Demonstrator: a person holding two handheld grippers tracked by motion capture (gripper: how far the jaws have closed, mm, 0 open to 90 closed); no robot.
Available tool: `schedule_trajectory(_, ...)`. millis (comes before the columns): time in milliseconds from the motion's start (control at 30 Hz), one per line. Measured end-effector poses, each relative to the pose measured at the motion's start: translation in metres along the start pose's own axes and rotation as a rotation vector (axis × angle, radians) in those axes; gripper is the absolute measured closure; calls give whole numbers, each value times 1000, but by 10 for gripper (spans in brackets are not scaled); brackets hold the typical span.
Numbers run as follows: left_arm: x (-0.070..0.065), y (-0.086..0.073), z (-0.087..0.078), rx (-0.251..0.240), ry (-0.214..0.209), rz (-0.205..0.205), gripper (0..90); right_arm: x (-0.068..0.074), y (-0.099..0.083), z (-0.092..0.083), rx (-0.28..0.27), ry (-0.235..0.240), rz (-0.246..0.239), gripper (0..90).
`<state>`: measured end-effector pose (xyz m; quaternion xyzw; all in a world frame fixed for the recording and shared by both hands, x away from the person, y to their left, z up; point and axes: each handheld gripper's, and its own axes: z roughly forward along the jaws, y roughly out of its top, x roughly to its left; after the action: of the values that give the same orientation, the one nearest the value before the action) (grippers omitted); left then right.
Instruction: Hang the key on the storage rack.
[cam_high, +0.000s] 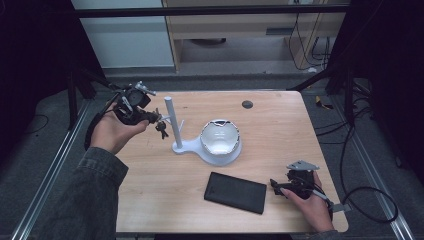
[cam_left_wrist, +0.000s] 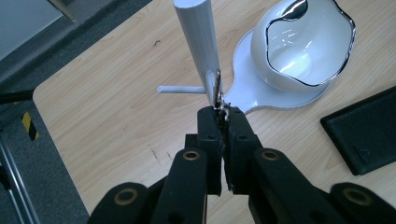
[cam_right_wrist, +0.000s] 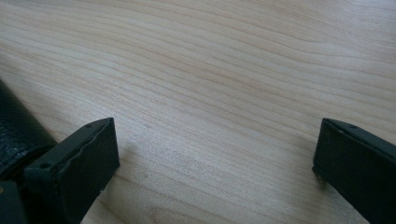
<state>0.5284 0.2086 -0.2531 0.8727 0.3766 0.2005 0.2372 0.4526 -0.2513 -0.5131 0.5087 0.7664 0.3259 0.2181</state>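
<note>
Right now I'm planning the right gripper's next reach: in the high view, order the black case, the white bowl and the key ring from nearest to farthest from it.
From the right gripper:
1. black case, just beside it toward the table's middle.
2. white bowl, farther up, on the stand's base.
3. key ring, farthest, at the left gripper by the white post.

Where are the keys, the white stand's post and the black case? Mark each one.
keys (cam_high: 161, 127), high view, on the dangling bunch.
white stand's post (cam_left_wrist: 200, 44), left gripper view, on the upright shaft.
black case (cam_high: 235, 192), high view, on its flat top.
</note>
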Motion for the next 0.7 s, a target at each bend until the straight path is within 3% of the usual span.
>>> schedule_trajectory(700, 1, 5, 8, -31, 23, -27, 862, 0, 0, 0, 0, 2, -4, 4)
